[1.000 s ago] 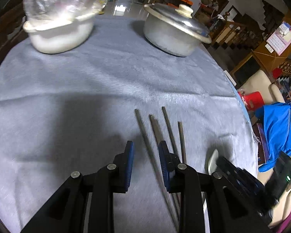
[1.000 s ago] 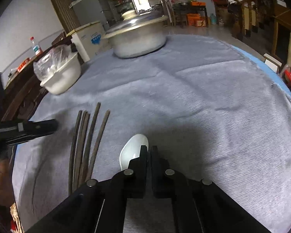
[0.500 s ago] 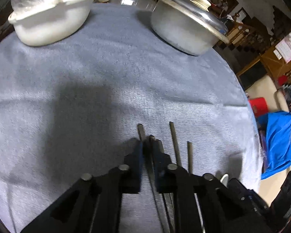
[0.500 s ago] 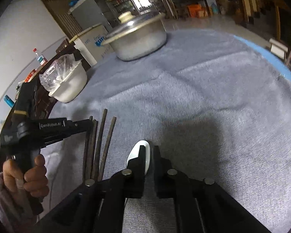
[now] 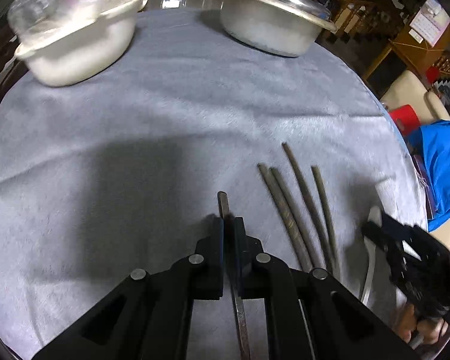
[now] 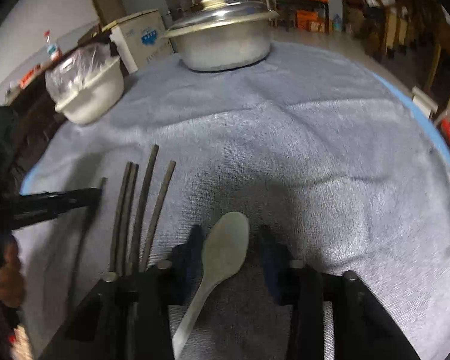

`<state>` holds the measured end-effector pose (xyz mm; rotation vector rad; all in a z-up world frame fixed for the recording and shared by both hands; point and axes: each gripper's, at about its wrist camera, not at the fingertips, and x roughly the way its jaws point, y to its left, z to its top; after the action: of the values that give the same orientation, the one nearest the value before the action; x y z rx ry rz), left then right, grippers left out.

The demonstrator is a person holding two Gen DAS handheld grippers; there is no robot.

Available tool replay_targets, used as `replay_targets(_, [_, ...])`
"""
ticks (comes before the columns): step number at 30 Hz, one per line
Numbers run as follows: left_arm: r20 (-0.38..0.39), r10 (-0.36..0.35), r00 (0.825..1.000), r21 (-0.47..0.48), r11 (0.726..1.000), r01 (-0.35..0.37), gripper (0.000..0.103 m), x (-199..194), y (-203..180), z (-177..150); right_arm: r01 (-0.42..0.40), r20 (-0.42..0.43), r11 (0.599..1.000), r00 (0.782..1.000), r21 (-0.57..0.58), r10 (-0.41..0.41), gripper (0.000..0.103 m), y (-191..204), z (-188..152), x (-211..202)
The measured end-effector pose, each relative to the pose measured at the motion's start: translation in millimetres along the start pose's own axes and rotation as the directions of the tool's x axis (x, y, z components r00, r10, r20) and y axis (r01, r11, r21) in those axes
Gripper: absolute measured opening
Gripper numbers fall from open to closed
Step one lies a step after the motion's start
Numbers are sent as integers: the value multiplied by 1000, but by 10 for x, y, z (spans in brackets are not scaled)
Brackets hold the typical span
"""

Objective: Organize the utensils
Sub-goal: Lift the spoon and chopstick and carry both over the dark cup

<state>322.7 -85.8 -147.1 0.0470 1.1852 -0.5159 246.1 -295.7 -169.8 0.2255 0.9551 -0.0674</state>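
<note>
My left gripper [image 5: 229, 222] is shut on one dark chopstick [image 5: 223, 202], whose tip pokes out past the pads. Several more chopsticks [image 5: 294, 210] lie side by side on the grey cloth to its right. In the right wrist view these chopsticks [image 6: 135, 216] sit between the left gripper [image 6: 94, 195] and the white spoon [image 6: 225, 246]. The spoon lies flat on the cloth between the jaws of my right gripper [image 6: 229, 240], which are opening and stand clear of it on both sides. The right gripper [image 5: 372, 228] also shows over the spoon [image 5: 375, 214] in the left wrist view.
A lidded metal pot [image 5: 273, 21] stands at the far side of the round table, and a white bowl under plastic wrap [image 5: 75, 39] at the far left. The table edge [image 5: 405, 150] curves close on the right, with a blue garment [image 5: 444, 162] beyond it.
The left gripper closed on one chopstick and drew it left, away from the rest. The right gripper, shut over the spoon before, has spread its jaws and the spoon lies free between them.
</note>
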Motion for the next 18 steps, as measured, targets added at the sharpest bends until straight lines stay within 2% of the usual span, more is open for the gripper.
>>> replay_targets(1, [1,-12,1000,-1,1000,12,7,-25,33,-41,34,8,999,999,-39,-33,19,46,-12,9])
replay_targets(2, [2,-17,1000,1,1000,17,7,-48,61,-77,45,13,997,999,-64,-44,13,72,-21,13])
replay_targets(6, [4,8,1000,12,1000,-8,8,-89,49,-120,6,12,997,1000,-79,-5,11,11,-4,-3])
replay_targets(8, [-1,32,1000,19,999,-32,13,-92,16,-104,-43,5,998,999,-41,44,11,-80,22,-13])
replay_targets(9, [-1,38,999,23,999,-38,19,-73,0,-87,-65,6,998,998,-17,65,11,-130,35,-24])
replay_targets(12, [4,42,999,7,999,-42,28,-29,-49,-41,-96,40,995,995,30,95,10,-213,47,-93])
replay_targets(14, [17,60,998,7,998,-60,28,4,-92,-15,-126,69,990,990,60,122,11,-247,24,-161])
replay_targets(15, [24,72,997,5,997,-72,24,16,-107,-6,-137,81,988,988,71,132,11,-248,14,-189])
replay_targets(16, [33,95,995,6,995,-96,10,29,-121,-1,-151,97,985,985,82,143,11,-252,-10,-229])
replay_targets(18, [41,114,993,14,993,-115,6,37,-123,-2,-163,128,982,980,97,150,10,-259,-63,-307])
